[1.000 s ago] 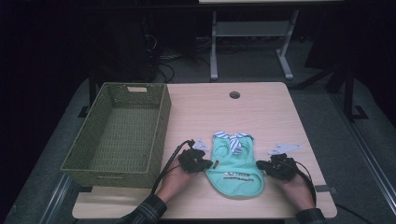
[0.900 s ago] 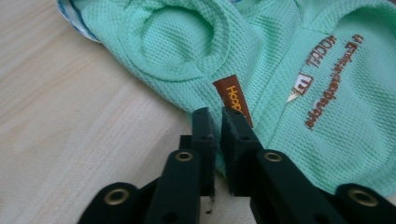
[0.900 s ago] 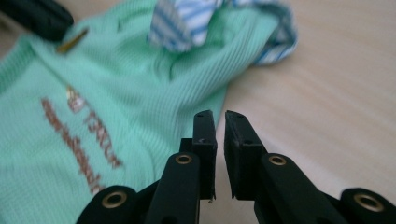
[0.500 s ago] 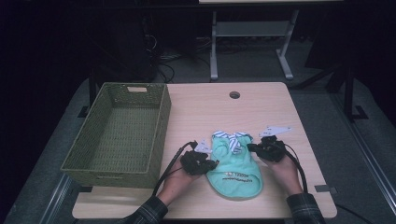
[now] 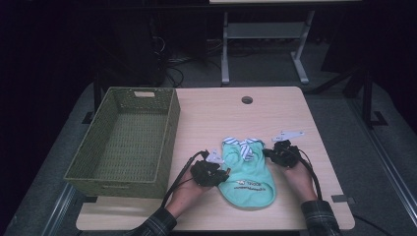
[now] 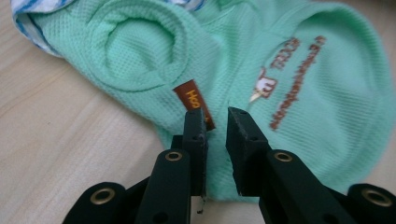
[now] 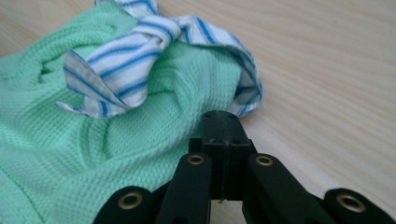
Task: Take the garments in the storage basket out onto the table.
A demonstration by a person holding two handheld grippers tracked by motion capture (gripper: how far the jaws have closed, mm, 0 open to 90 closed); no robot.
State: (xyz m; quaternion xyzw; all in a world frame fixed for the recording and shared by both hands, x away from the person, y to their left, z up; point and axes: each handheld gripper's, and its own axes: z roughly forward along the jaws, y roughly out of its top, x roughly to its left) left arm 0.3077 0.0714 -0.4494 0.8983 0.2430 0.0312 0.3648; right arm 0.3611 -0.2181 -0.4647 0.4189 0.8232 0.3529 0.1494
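A small mint-green pet shirt (image 5: 246,179) with a blue-striped white collar (image 5: 242,145) lies flat on the wooden table (image 5: 211,113). My left gripper (image 5: 223,173) lies at the shirt's left edge. Its jaws (image 6: 215,116) have just been opening and stand a narrow gap apart over the green fabric (image 6: 303,70), beside a brown label (image 6: 189,95); the pads do not press on it. My right gripper (image 5: 268,151) is at the shirt's upper right edge, shut (image 7: 223,119), its tips against the fabric (image 7: 70,154) just below the collar (image 7: 126,51). I see no cloth pinched between them.
A green woven basket (image 5: 169,132) stands on the table's left part, close to my left hand. A round cable hole (image 5: 247,100) sits near the far edge. Bare tabletop lies beyond and to the right of the shirt.
My right gripper has moved up and to the left, from the shirt's lower right side to its upper right edge by the collar. The left hand has stayed in place.
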